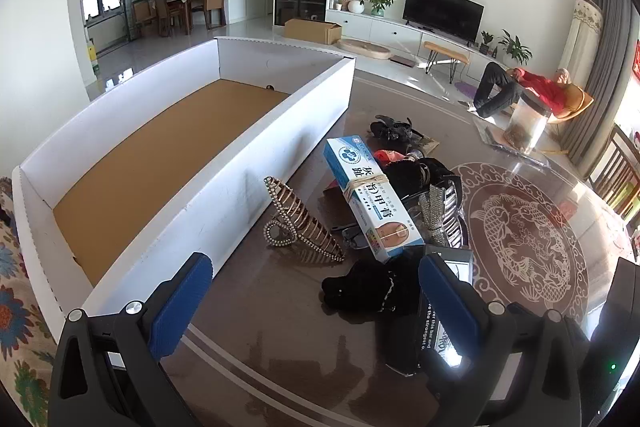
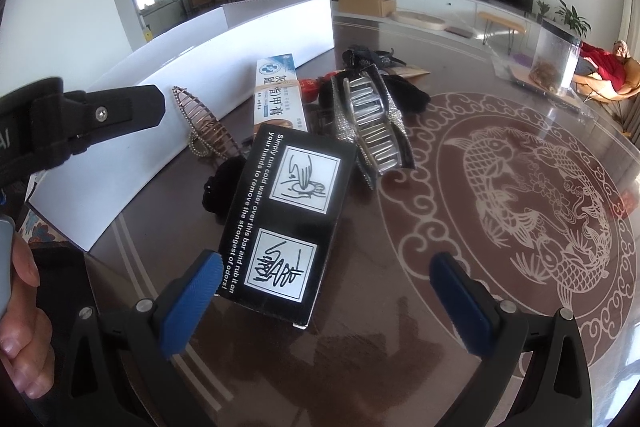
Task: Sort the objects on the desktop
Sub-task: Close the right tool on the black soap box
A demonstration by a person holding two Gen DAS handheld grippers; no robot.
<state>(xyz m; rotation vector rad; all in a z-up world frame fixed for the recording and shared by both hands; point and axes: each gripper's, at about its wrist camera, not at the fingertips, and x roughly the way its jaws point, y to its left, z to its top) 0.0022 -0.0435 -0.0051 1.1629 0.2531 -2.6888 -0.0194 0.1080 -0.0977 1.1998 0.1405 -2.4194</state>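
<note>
The black box [image 2: 280, 223] lies flat on the bench [image 2: 400, 307] with white print along one edge: "Simply run cold water over this bar and rub it on your hands to remove the strongest of odors!" — beside two square line drawings, the upper one of hands under running water. Behind it a long blue-and-white carton [image 1: 370, 199] carries large Chinese characters, a round blue emblem and a rubber band around its middle; it rests tilted on a heap of hair clips. A gold spiral clip [image 1: 298, 223] sits just beside the wall of the white tray [image 1: 256, 179], whose floor is brown card. A silver rhinestone clip [image 2: 372, 123] and a black fabric piece [image 1: 368, 287] lie near.

The left gripper [image 1: 316, 279] has its jaws spread, holding nothing. The right gripper [image 2: 326, 277] is likewise spread wide — its left finger touching the black box's near corner.
</note>
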